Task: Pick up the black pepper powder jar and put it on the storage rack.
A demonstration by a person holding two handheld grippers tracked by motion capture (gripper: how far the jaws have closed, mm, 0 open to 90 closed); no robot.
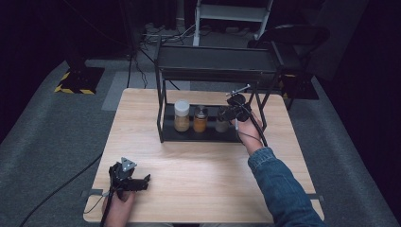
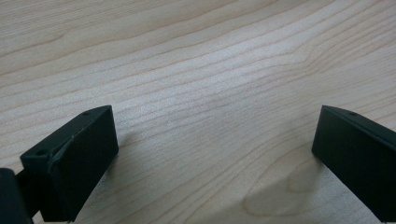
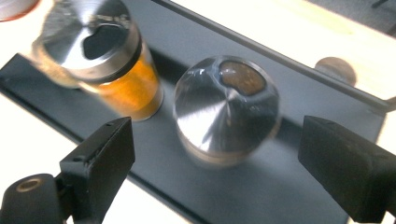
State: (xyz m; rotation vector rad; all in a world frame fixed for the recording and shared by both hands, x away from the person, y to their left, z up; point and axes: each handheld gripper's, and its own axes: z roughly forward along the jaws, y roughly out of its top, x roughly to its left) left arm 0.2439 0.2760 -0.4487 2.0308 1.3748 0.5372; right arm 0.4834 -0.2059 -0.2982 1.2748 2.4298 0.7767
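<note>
A black two-tier rack (image 1: 163, 101) stands at the back of the wooden table (image 1: 198, 170). On its lower shelf (image 3: 289, 186) are three jars: a white-lidded jar (image 1: 181, 115), an orange spice jar (image 1: 200, 119) (image 3: 107, 70) and a silver-lidded jar (image 1: 222, 124) (image 3: 226, 107). My right gripper (image 1: 228, 113) (image 3: 218, 137) hovers just over the silver-lidded jar, open, with both pads off the jar. My left gripper (image 1: 143, 181) (image 2: 215, 123) rests near the table's front left corner, open, with bare wood between its jaws.
The rack's upper shelf (image 1: 215, 61) overhangs the jars, and its uprights frame the lower shelf. A folding chair (image 1: 295, 38) and a white step frame (image 1: 231, 14) stand behind the table. Cables trail on the grey floor at the left.
</note>
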